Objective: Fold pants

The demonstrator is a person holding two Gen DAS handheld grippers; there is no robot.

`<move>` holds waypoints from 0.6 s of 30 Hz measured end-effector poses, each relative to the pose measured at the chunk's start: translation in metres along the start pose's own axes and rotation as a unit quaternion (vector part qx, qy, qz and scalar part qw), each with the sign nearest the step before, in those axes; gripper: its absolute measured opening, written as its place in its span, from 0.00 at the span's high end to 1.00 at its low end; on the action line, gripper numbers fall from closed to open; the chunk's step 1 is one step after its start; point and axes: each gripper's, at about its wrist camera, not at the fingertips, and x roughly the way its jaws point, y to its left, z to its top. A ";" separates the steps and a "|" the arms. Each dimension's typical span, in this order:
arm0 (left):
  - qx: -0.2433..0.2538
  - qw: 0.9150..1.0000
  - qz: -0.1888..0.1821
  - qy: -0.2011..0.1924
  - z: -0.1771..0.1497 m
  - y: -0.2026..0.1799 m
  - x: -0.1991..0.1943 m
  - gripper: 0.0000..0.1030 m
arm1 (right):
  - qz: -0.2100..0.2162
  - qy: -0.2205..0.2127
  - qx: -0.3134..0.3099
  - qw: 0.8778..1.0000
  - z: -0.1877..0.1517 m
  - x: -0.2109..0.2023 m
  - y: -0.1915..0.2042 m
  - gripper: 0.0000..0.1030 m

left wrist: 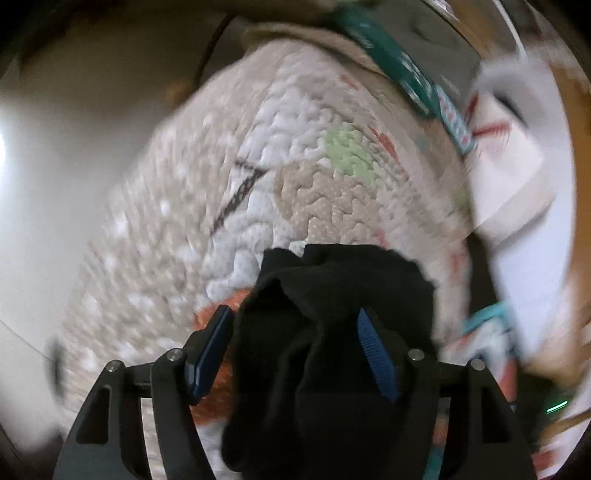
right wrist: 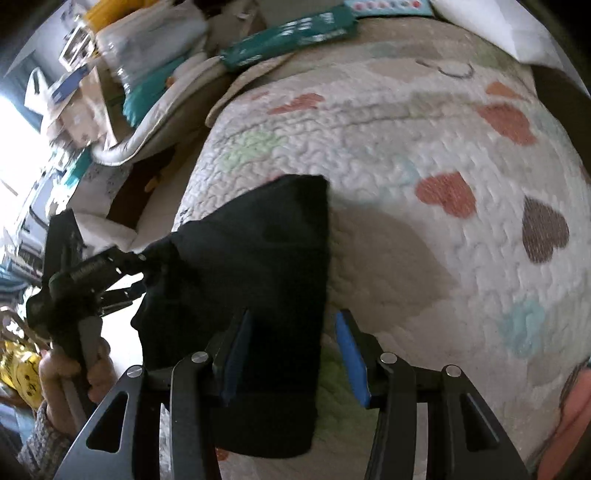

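The black pants (left wrist: 332, 280) bunch up between the jaws of my left gripper (left wrist: 295, 312), draped over the right finger. A sliver of quilt shows between the cloth and the left pad (left wrist: 210, 354), so the jaws stand open around it. In the right wrist view the pants (right wrist: 266, 229) hang as a flat black panel over the bed. One corner is drawn out to my left gripper (right wrist: 144, 269), which a hand (right wrist: 62, 369) holds. My right gripper (right wrist: 293, 317) is open. The cloth lies against its left pad (right wrist: 236, 358), and the right pad stands free.
A quilted bedspread (right wrist: 406, 147) with coloured hearts covers the bed (left wrist: 295, 147) below both grippers. A long green box (right wrist: 291, 33) and a heap of bags and packages (right wrist: 129, 55) lie past its far edge. White sheets (left wrist: 517, 166) lie at the right.
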 end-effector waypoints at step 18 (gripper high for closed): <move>0.065 0.995 -0.031 -0.069 -0.036 -0.026 -0.053 0.28 | 0.033 -0.026 0.027 0.999 0.010 -0.006 -0.009 0.38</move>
